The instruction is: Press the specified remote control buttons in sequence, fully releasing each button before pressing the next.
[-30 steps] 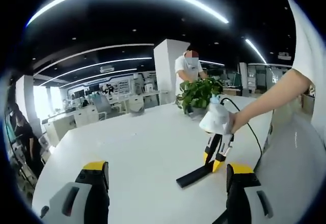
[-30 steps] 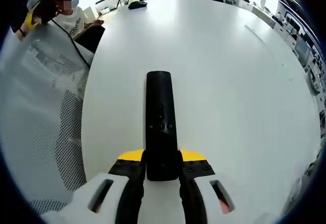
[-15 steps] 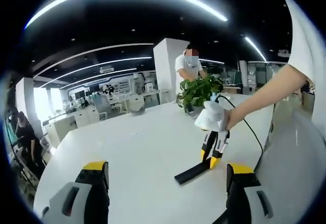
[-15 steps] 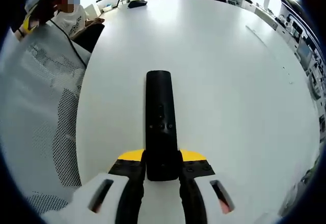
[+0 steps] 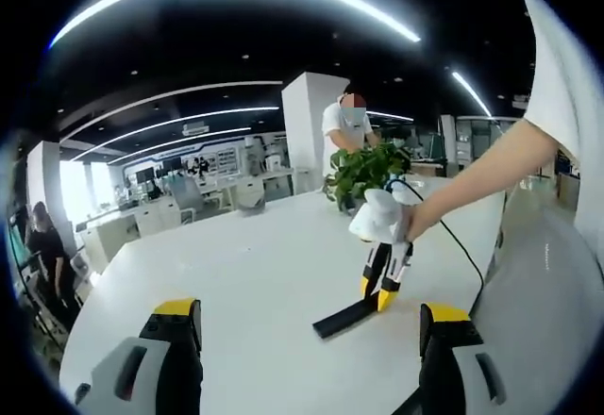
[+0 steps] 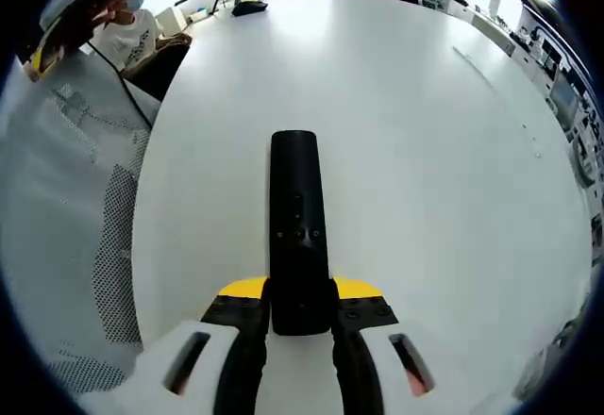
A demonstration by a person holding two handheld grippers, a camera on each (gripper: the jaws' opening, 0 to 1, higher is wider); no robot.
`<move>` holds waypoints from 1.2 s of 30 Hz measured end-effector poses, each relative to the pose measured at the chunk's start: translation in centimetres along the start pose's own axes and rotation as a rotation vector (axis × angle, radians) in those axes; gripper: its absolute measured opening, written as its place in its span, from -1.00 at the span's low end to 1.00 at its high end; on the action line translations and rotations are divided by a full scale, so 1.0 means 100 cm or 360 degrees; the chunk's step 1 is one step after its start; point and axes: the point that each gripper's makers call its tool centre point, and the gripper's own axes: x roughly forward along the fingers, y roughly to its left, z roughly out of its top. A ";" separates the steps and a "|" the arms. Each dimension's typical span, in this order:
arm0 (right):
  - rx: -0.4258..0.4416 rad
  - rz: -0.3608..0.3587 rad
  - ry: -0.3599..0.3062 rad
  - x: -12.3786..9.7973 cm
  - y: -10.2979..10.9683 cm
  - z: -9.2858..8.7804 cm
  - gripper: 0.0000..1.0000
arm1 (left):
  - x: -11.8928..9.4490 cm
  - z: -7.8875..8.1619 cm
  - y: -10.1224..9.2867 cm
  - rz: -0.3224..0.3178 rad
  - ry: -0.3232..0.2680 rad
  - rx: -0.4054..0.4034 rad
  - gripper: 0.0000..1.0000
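Note:
A long black remote control (image 6: pixel 294 217) points away from me over the white table (image 6: pixel 434 151) in the right gripper view, several small buttons showing on its top face. My right gripper (image 6: pixel 300 307) is shut on its near end, yellow tips on either side. In the left gripper view the same remote (image 5: pixel 344 316) slants down toward the table (image 5: pixel 255 273), held by the right gripper (image 5: pixel 381 281) in a person's hand. My left gripper (image 5: pixel 310 313) stands wide open in front of it with nothing between its fingers.
A potted green plant (image 5: pixel 368 172) stands on the table behind the right gripper, with a person (image 5: pixel 347 124) standing beyond it. A white mesh chair (image 6: pixel 80 198) is at the table's left edge and another person (image 6: pixel 132 28) sits past it. A dark cable (image 5: pixel 467 245) trails from the right gripper.
In the left gripper view the right gripper has carried the remote a little to the left and farther off. In the right gripper view the chair has slid leftward as the camera moved.

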 end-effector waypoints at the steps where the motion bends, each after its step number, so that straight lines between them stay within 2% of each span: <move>1: -0.0003 0.0000 -0.0001 0.000 0.000 0.000 -0.51 | 0.000 0.000 0.000 0.0001 0.0003 0.0002 1.00; 13: -0.0024 -0.0009 -0.0021 -0.002 -0.007 0.006 -0.51 | 0.001 -0.003 -0.002 -0.0012 0.0029 0.0005 1.00; 36: 0.0019 0.0021 -0.0114 -0.003 -0.017 0.015 -0.51 | 0.003 -0.010 -0.002 -0.0023 0.0081 -0.0015 1.00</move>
